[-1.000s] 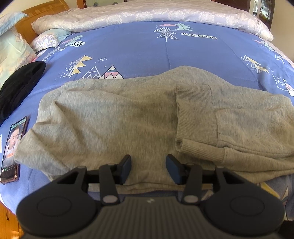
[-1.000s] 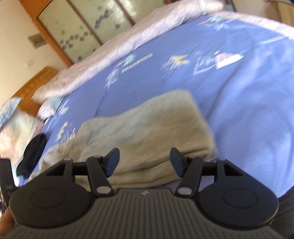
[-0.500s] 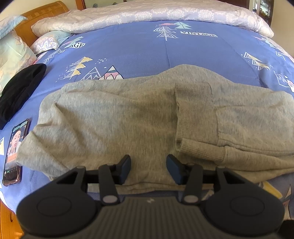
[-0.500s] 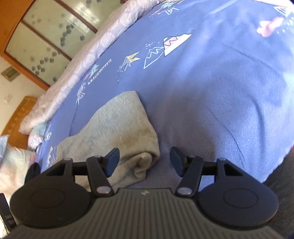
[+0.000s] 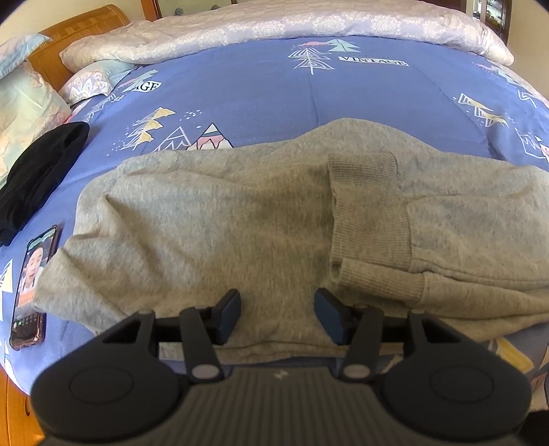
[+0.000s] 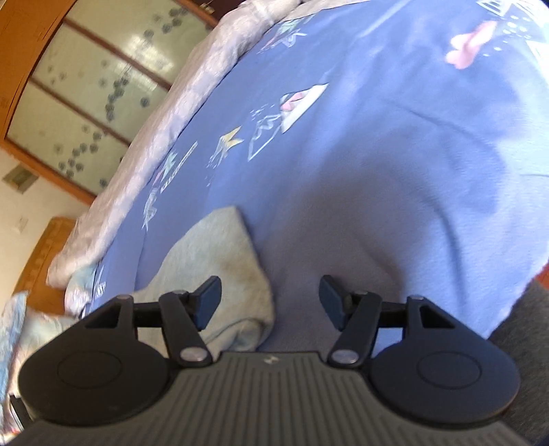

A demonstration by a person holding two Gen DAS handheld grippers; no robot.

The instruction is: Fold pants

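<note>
Rolling since a second earlier, the right gripper (image 6: 269, 302) neared the pants (image 6: 219, 260) corner, both grippers' jaws opening, empty.

The pants (image 5: 219, 226) were seen to be of grey, matt, fleecy knit cloth, with ribbed cuffs (image 5: 369, 219). The sheet (image 5: 274, 96) was of smooth blue printed cloth, with a fine woven texture shown in the right view. The quilt (image 5: 308, 24) was of pale patterned cloth. The headboard (image 5: 79, 31) was of glossy orange-brown wood. A black cloth (image 5: 37, 171) looked soft and matt. The phone (image 5: 31, 278) had a glossy screen. Each hand-held gripper, left (image 5: 277, 316) and right (image 6: 270, 302), was of matt black plastic with a ribbed grey body and shiny metal pins.
</note>
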